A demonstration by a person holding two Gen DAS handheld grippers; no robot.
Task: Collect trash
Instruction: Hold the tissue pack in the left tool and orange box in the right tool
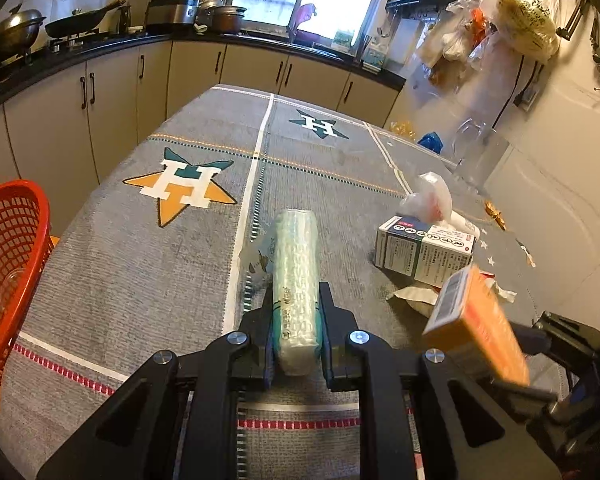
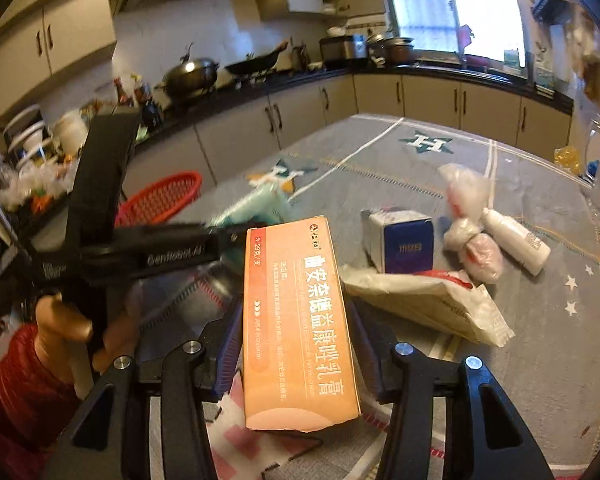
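My left gripper (image 1: 296,292) is shut on a long pale green plastic-wrapped packet (image 1: 294,248), which sticks out forward above the grey star-patterned tablecloth (image 1: 140,264). In the right wrist view my right gripper (image 2: 296,320) is shut on an orange medicine box (image 2: 292,264), with a blue pad pressed on each long side. The box (image 1: 476,324) hangs tilted in the air just right of the left gripper. Trash lies on the cloth beyond: a white-and-blue carton (image 2: 400,244), a knotted clear plastic bag (image 2: 468,216), a white bottle (image 2: 516,240) and a crumpled paper wrapper (image 2: 428,304).
A red mesh basket (image 1: 8,240) stands off the table's left edge. A person's hand (image 2: 60,328) holds the left gripper's handle. A black kitchen counter (image 1: 100,44) with pans runs behind, and filled bags (image 1: 512,24) hang on the right wall.
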